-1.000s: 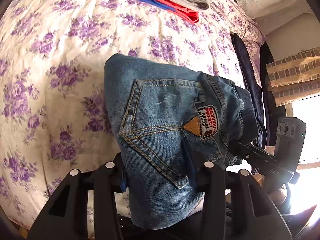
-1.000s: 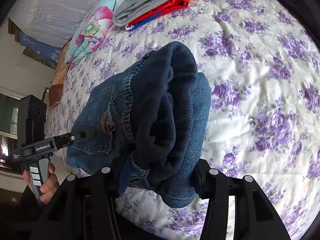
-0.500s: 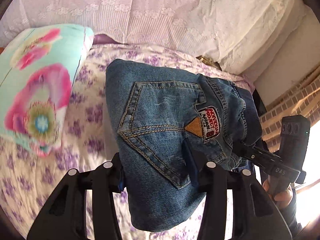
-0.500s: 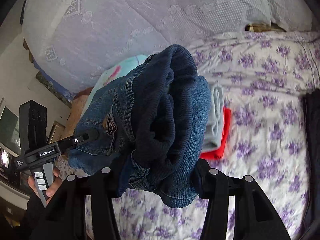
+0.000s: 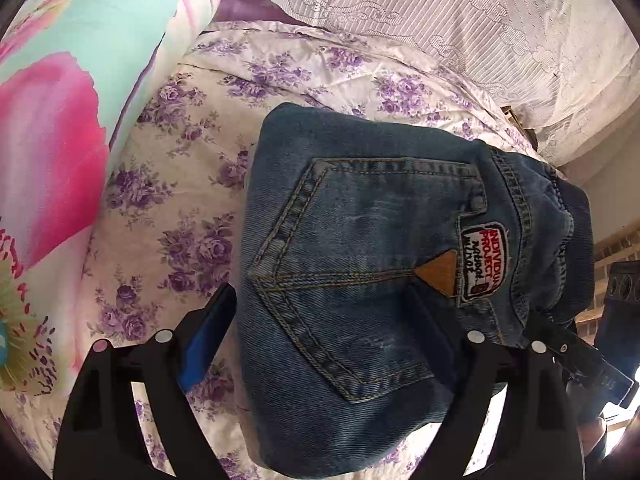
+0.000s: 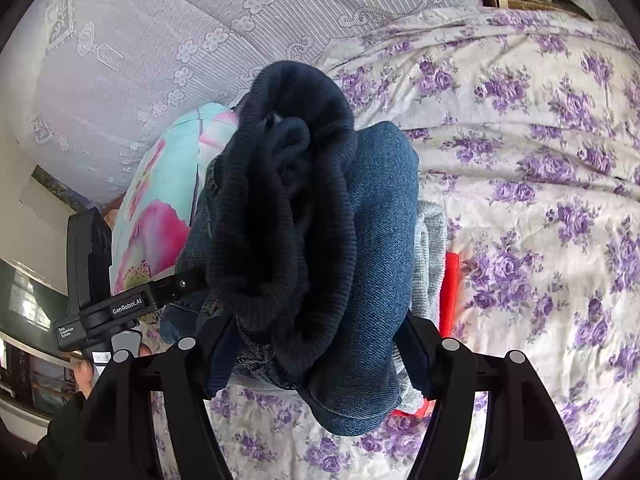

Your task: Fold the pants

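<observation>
Bedroom, domestic. Bed with purple-floral bedsheet (image 6: 540,168) ahead of both grippers; floral pillow (image 5: 72,128) forward-left; white lace cover (image 6: 168,40) beyond; folded garments (image 6: 434,248) stacked close ahead.

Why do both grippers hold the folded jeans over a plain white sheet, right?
Not plain white: the left wrist view shows the sheet printed with purple flowers. Both the left gripper and right gripper do hold the folded jeans.
</observation>
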A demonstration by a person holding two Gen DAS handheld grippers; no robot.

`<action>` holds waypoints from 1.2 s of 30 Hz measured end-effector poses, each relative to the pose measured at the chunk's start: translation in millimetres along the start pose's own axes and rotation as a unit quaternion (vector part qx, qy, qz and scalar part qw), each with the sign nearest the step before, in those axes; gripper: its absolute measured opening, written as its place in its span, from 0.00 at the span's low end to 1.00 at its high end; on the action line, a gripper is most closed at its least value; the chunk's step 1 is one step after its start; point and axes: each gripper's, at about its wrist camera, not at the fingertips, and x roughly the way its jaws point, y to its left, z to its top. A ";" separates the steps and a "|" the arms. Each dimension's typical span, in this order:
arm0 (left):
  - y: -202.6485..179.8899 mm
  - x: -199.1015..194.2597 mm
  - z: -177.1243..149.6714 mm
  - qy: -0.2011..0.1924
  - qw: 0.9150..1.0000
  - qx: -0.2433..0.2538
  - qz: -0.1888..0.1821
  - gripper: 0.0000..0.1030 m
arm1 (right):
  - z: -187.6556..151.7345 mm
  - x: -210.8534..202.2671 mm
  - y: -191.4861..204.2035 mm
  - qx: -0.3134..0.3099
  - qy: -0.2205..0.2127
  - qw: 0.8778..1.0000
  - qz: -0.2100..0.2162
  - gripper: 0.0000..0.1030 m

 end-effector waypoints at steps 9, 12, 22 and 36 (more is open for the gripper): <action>-43.5 -45.4 -18.3 -0.024 0.989 0.070 0.131 0.81 | -4.9 -30.1 32.6 -0.043 -0.001 0.993 -0.110 0.75; -60.9 -78.9 -37.0 -0.053 0.986 0.079 0.137 0.81 | -13.0 -50.6 47.2 -0.057 -0.009 0.988 -0.140 0.75; -125.1 -213.8 -155.2 -0.134 0.971 0.098 0.172 0.95 | -116.5 -176.1 88.7 -0.077 -0.047 0.987 -0.132 0.81; -165.9 -297.3 -291.6 -0.166 0.956 0.073 0.230 0.95 | -236.2 -250.7 113.8 -0.102 -0.076 0.976 -0.174 0.96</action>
